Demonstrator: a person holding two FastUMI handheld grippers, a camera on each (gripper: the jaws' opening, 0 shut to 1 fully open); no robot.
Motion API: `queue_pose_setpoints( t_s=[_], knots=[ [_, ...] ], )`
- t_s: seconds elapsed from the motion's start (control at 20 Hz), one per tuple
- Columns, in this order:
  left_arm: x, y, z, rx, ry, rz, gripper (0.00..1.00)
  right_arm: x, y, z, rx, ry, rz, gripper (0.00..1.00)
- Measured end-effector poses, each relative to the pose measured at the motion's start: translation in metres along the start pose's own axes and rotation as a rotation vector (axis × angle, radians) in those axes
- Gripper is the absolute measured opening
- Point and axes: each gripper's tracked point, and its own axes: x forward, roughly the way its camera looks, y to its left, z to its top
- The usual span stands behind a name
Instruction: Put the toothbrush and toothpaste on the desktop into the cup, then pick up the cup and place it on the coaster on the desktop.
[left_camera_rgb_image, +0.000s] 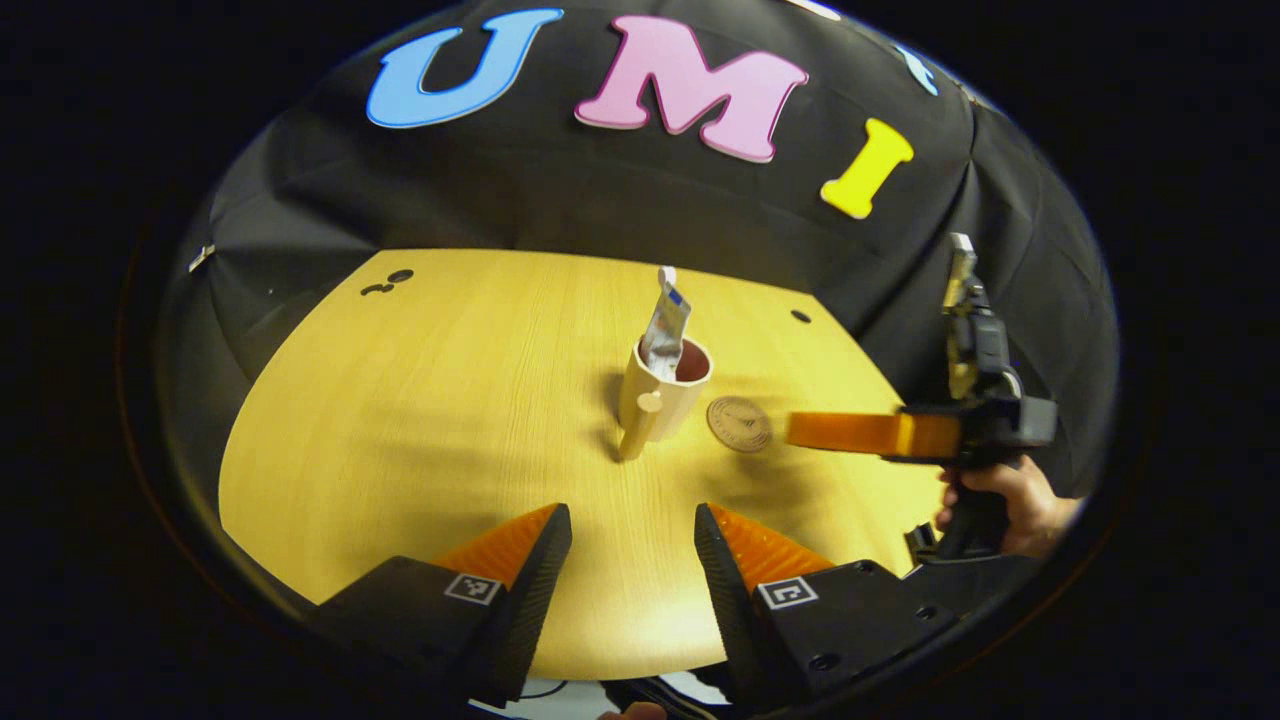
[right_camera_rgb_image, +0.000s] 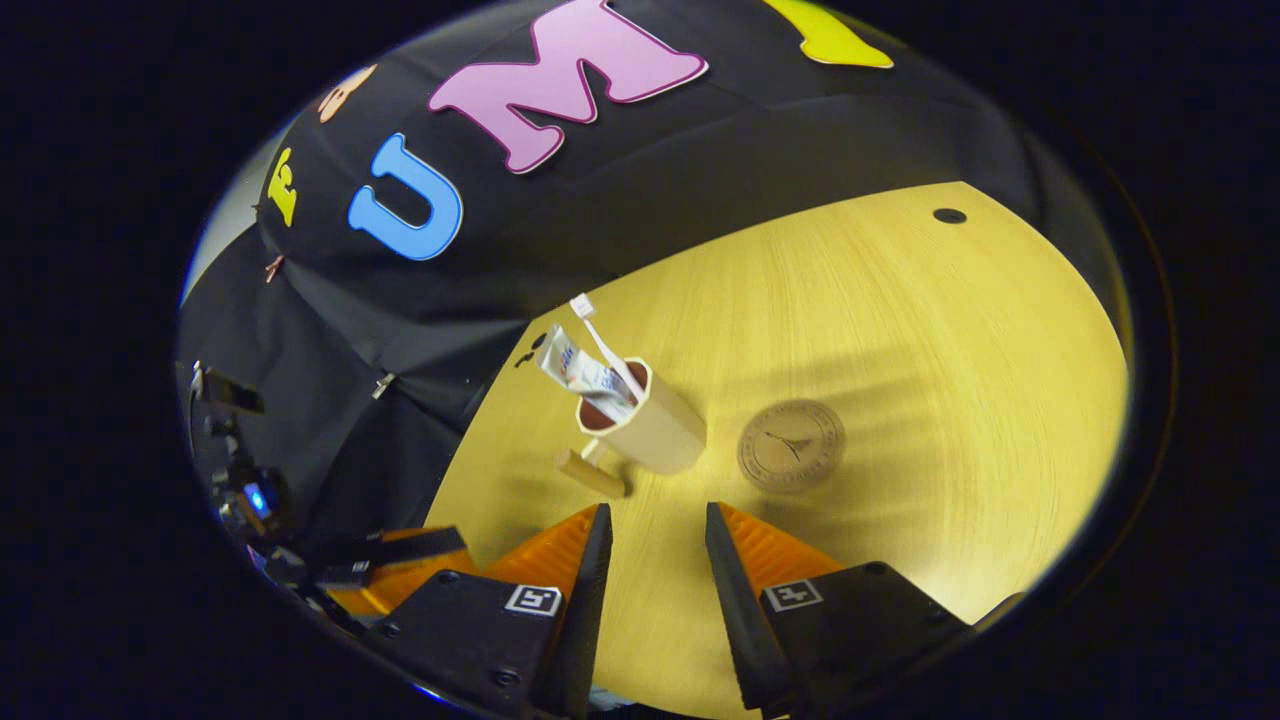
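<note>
My left gripper view looks down from the near edge of the wooden desktop (left_camera_rgb_image: 420, 420), facing the cup (left_camera_rgb_image: 662, 392) at mid-distance, handle toward me. My right gripper view sits tilted, nearer the cup (right_camera_rgb_image: 640, 425), looking leftward across it. Both share cup, coaster (left_camera_rgb_image: 739, 424) (right_camera_rgb_image: 791, 445) and desktop (right_camera_rgb_image: 900, 330).

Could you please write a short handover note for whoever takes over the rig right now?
Left tool: open, holding nothing, above the near edge of the table.
Right tool: open, holding nothing, pointing toward the cup.
The cup stands on the table with the toothpaste and toothbrush inside, sticking out of its mouth.
The coaster lies bare beside the cup, apart from it.
Done: both items are in the cup.
Left: grasp the cup, perhaps by its handle, and set it on the coaster.
</note>
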Motion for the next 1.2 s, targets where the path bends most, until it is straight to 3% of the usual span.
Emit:
queue_pose_setpoints(
  t_s=[0.2,0.25,0.3,0.35,0.6,1.2],
  knots=[
    [0.039,-0.005,0.0,0.072,0.137,-0.027,0.78,-0.04,-0.025,-0.035,0.033,0.028,-0.021,0.72],
    [0.049,-0.005,0.003,0.102,0.165,-0.025,0.78,-0.049,-0.031,-0.044,0.033,0.034,-0.027,0.56],
    [0.055,-0.005,0.004,0.133,0.189,-0.018,0.78,-0.057,-0.036,-0.05,0.036,0.038,-0.036,0.74],
    [0.063,-0.005,0.006,0.164,0.215,-0.014,0.78,-0.064,-0.041,-0.055,0.04,0.042,-0.04,0.75],
    [0.102,-0.005,0.017,0.269,0.305,0.013,0.78,-0.096,-0.06,-0.063,0.074,0.019,-0.068,0.75],
    [0.157,-0.002,0.024,0.317,0.486,0.068,0.72,-0.139,-0.114,-0.067,0.212,-0.074,-0.175,0.75]
  ],
)
